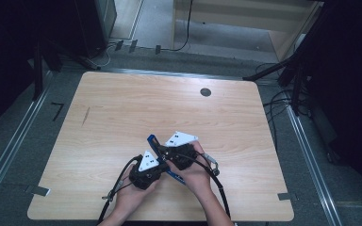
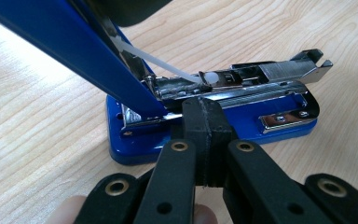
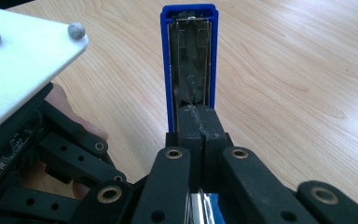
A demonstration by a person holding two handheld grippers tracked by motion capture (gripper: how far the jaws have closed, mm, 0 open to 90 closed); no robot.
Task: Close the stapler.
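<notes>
A blue stapler [image 2: 261, 125] lies on the wooden table [image 1: 122, 108] with its lid swung up. Its metal magazine [image 2: 270, 74] is bared, and a white pusher strip [image 2: 158, 63] runs from the lid down to it. My left gripper [image 2: 204, 122] is shut, with its joined tips right in front of the magazine's hinge end and nothing between them. My right gripper [image 3: 196, 122] is shut too. Its tips lie against the inner side of the raised blue lid [image 3: 189, 51]. In the high view both grippers [image 1: 161, 164] [image 1: 164, 151] meet over the stapler [image 1: 152, 140] near the table's front middle.
A round grommet hole [image 1: 205, 92] sits near the table's far edge. Cables [image 1: 219, 186] trail from the grippers toward the front edge. The left gripper's white plate [image 3: 18, 60] crowds the left of the right gripper view. Stands and cables line the floor at the right.
</notes>
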